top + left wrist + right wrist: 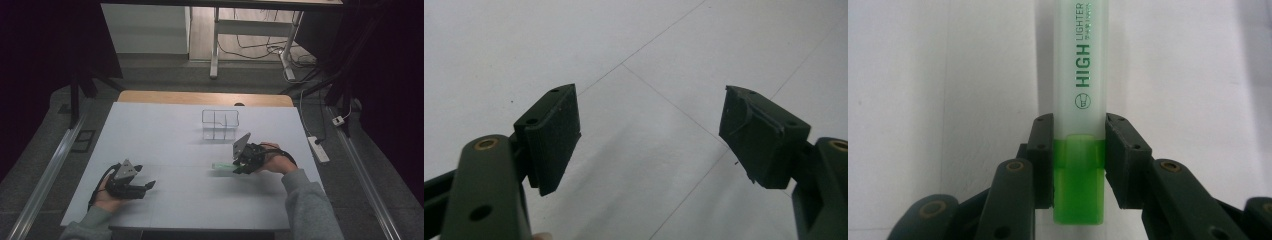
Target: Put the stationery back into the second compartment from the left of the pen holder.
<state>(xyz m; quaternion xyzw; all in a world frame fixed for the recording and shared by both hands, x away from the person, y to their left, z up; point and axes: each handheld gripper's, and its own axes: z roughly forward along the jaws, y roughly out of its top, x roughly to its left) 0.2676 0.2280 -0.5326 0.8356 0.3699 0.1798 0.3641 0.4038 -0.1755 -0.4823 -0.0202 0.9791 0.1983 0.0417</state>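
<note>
1. On the white table top (165,130) I count one highlighter (222,166), one clear organiser (220,124) and my two grippers.
2. My right gripper (239,167) has its two black jaws shut against the sides of the highlighter; in the right gripper view the pads press on it where the green cap meets the pale barrel.
3. That highlighter (1079,100) is a flat-sided plastic stick with a frosted, translucent barrel, green lettering and a glossy bright green cap that pokes out past my jaws toward the camera.
4. From the high view it lies low over the table, right of centre and in front of the organiser, its barrel pointing left out of my grip.
5. My left gripper (145,187) sits near the front left of the table with its jaws spread wide and nothing between them.
6. Its two pads (555,135) are dark, matte, finely ribbed blocks, and plain table surface with thin seam lines shows in the gap.
7. Toward the far edge, the organiser is a small transparent box with thin walls and dividers, well apart from both grippers.
</note>
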